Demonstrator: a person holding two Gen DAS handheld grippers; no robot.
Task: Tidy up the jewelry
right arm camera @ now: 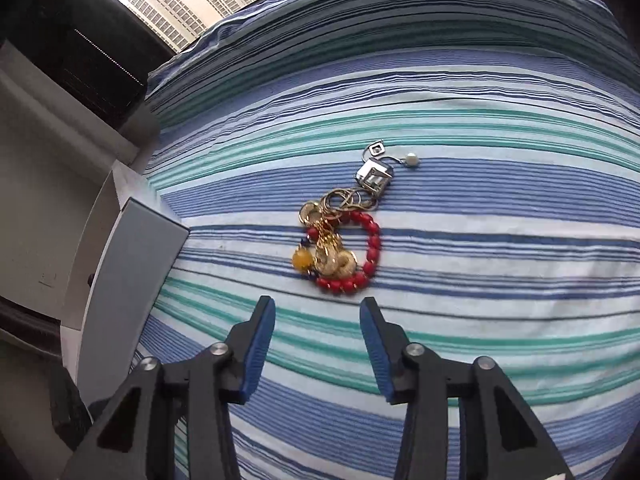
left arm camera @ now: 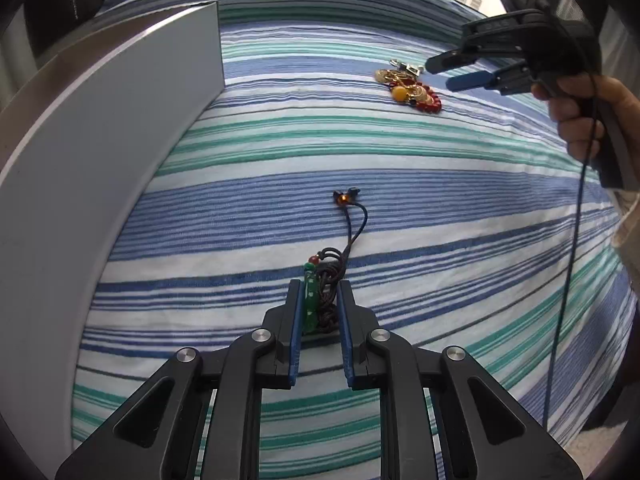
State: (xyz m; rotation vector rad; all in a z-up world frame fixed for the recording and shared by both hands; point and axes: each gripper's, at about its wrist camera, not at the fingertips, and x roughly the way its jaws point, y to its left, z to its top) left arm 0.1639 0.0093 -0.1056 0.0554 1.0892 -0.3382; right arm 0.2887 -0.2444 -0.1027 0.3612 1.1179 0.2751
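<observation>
A green pendant (left arm camera: 310, 296) on a dark knotted cord sits between the pads of my left gripper (left arm camera: 320, 286), which is shut on it down at the striped bedsheet (left arm camera: 420, 208). The cord trails away to a small orange bead (left arm camera: 343, 199). A tangled jewelry pile (left arm camera: 408, 90) lies farther off; in the right wrist view the jewelry pile (right arm camera: 340, 240) shows a red bead bracelet (right arm camera: 370, 248), a yellow bead (right arm camera: 302, 260), gold rings and a silver square charm (right arm camera: 374, 178). My right gripper (right arm camera: 318, 304) hangs open just short of the pile with nothing between its fingers; the left wrist view has the right gripper (left arm camera: 440, 75) beside the pile.
A white box wall (left arm camera: 100, 140) stands along the left of the sheet, and the same white box (right arm camera: 128, 280) appears at the left in the right wrist view. A hand (left arm camera: 580, 112) holds the right gripper, with a cable (left arm camera: 572, 260) hanging from it. Windows show tall buildings beyond the bed.
</observation>
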